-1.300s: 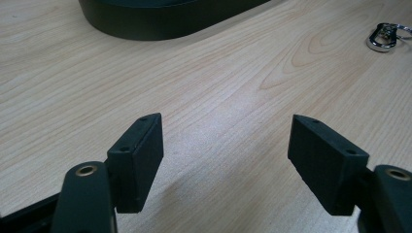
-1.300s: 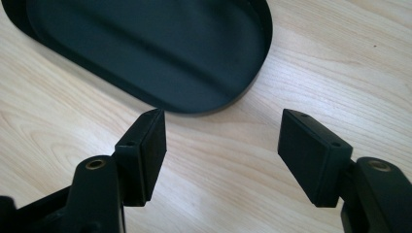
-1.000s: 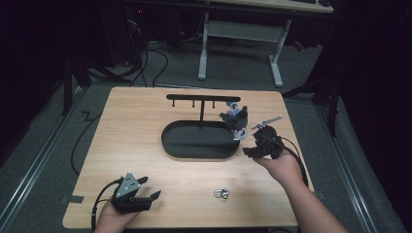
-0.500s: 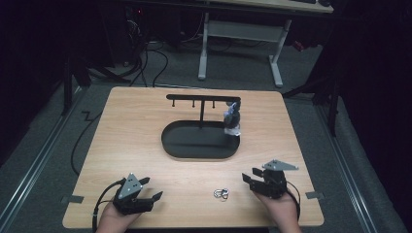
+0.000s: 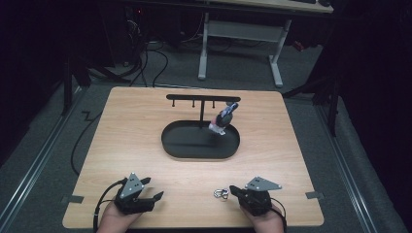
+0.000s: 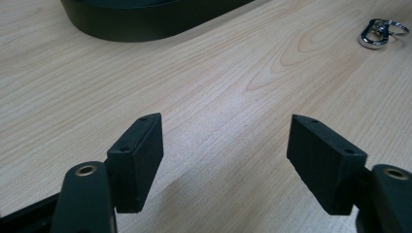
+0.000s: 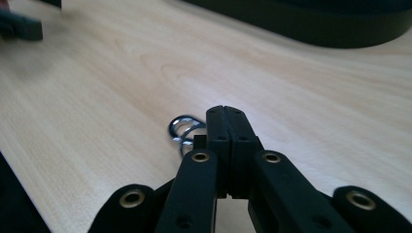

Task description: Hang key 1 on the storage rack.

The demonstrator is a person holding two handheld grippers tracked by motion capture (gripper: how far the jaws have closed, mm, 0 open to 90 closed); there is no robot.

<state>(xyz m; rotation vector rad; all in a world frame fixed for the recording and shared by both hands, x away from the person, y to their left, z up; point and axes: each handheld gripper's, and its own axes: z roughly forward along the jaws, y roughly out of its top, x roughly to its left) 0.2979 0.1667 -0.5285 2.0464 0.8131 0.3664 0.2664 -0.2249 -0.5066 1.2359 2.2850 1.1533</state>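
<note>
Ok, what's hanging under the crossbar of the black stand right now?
One small keychain charm hangs near the right end of the crossbar, over the black oval tray. The other pegs look bare. Its hook is too small to make out.

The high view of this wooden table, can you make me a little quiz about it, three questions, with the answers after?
1. True or false: the left gripper has its jaws shut.
2. What small shiny thing lies on the table just in front of the right gripper? A) a spoon B) a metal clip C) a coin
3. Fill in: a small charm hangs from the black ____ over the oval tray.

Key
1. False: in the left gripper view its jaws stand wide apart.
2. B, the metal clip.
3. stand.
</note>
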